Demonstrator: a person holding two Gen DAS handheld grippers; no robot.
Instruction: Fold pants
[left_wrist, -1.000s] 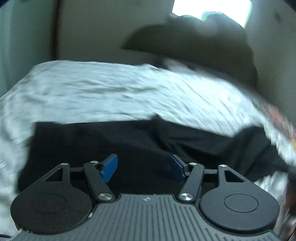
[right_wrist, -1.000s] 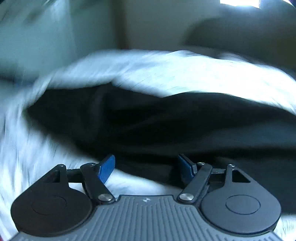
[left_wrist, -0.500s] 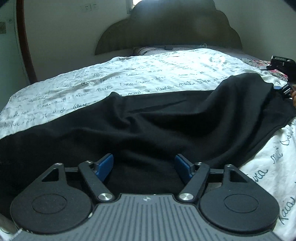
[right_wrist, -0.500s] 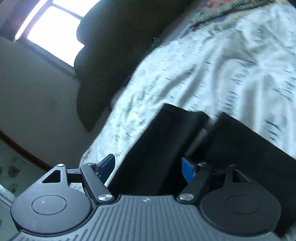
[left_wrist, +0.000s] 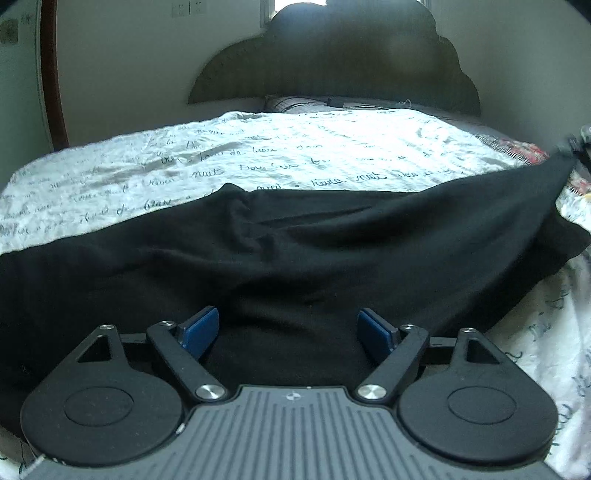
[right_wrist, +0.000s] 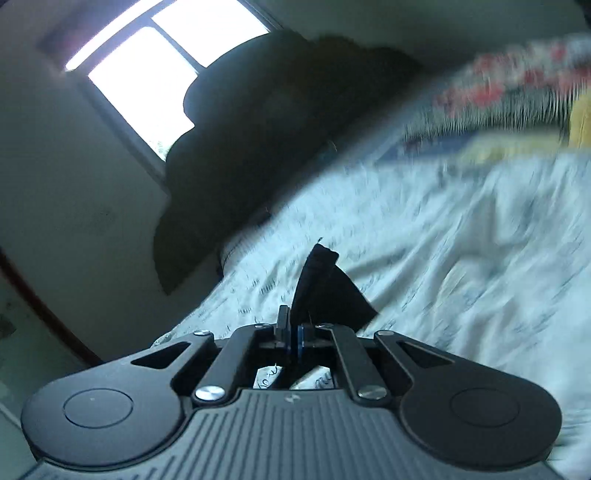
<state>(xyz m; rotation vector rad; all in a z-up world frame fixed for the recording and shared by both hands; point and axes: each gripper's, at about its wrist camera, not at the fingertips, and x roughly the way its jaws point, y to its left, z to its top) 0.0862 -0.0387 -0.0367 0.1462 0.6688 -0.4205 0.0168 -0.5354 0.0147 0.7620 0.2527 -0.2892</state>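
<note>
Pinching a corner of the black pants (right_wrist: 321, 291), the right gripper (right_wrist: 291, 334) starts the fold; the left gripper (left_wrist: 288, 326), fingers widening and empty at lower centre, must grasp next.

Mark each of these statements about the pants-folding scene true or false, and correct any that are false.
1. The right gripper is shut on an edge of the black pants. True.
2. The left gripper is clamped tight on the fabric. False: its jaws are opening, wide apart over the pants, pads not pressing on cloth.
3. The pants lie on a white bedspread printed with handwriting. True.
4. The pants are already folded into a neat small square. False: they lie spread across the bed, wrinkled.
5. A dark headboard stands at the far end of the bed. True.
</note>
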